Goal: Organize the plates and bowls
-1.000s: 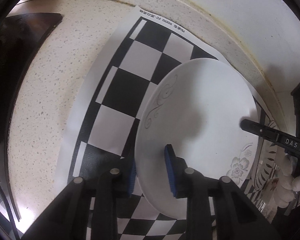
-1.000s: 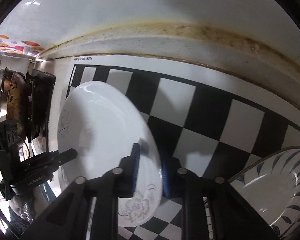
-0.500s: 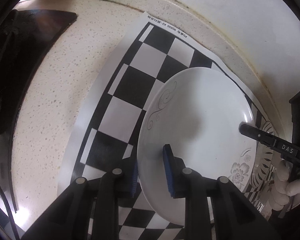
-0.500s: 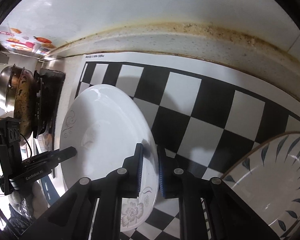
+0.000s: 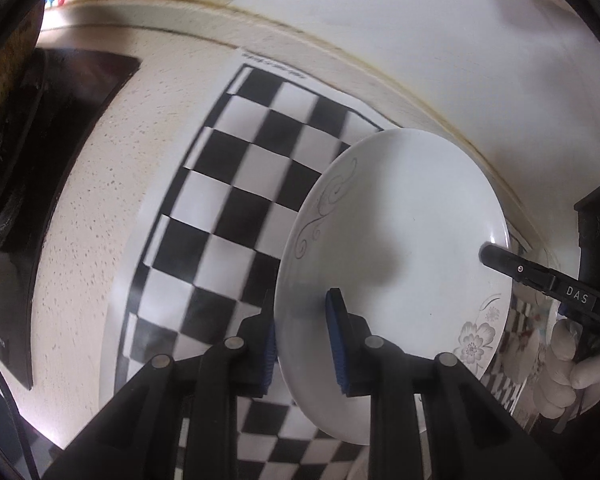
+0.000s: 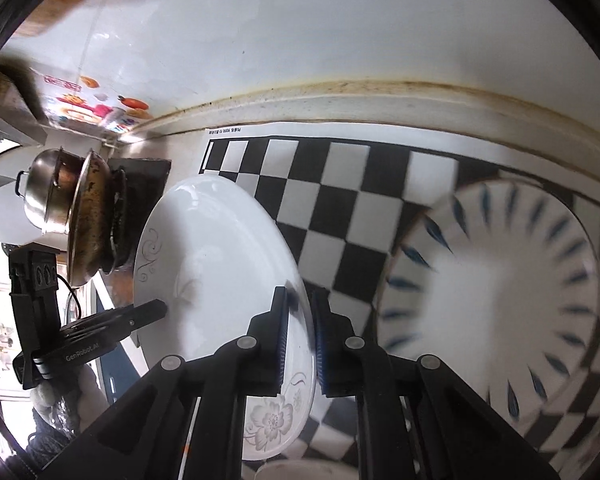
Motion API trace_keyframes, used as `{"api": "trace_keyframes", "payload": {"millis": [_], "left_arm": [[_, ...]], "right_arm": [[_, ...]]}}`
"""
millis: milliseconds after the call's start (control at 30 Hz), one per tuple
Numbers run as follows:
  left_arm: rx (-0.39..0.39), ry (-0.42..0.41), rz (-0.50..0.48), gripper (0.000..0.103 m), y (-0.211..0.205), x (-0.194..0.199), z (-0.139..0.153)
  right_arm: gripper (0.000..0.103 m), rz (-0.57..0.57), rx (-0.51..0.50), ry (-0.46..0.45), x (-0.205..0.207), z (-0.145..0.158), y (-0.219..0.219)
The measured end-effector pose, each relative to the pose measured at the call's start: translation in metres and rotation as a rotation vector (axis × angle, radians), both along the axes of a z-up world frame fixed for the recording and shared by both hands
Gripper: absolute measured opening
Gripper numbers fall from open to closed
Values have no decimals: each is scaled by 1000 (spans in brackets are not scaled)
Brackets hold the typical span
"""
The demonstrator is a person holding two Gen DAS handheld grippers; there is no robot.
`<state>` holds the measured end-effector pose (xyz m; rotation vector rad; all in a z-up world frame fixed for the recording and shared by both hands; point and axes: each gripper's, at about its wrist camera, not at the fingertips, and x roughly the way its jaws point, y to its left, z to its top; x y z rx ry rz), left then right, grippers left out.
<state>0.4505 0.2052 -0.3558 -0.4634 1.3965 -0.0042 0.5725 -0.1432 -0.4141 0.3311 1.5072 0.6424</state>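
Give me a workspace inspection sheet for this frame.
Surface: speckled counter under a checkered mat.
Job's things: white floral plate held tilted above the mat; blue-leaf plate lying on the mat.
Clutter: steel pot and worn pan on the stove.
Grippers: left claw and right claw each clamp opposite rims of the floral plate.
Cables: thin black wire by the left claw.
Surroundings: white wall, stained joint.

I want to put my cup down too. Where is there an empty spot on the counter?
The speckled counter between the stove and the checkered mat is bare. So is the mat's back part by the wall. Crowded: the lifted white plate and blue-leaf plate.
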Motion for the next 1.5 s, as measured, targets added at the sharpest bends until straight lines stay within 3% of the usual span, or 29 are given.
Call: {"api": "trace_keyframes", "payload": {"millis": [167,367,633,1100,1500], "left_arm": [[-2,-13,-66,20,-33,-11,23],[6,-25,-162,20,-75,-31,38],[23,-10,-290,20,-126,-64,34],[58,105,-409,21,-167,-114,-12],[59,154,-417,21,-170,-124,-35]], "right_arm": [[14,-59,10,-7,-38,19,-45],[14,-144,29,26,-92,21,-105],[14,-235,34,50,-165,13,-166],[14,-285,16,168,-259,-44,-189],[14,-286,-18,184,-267,-57,-184]]}}
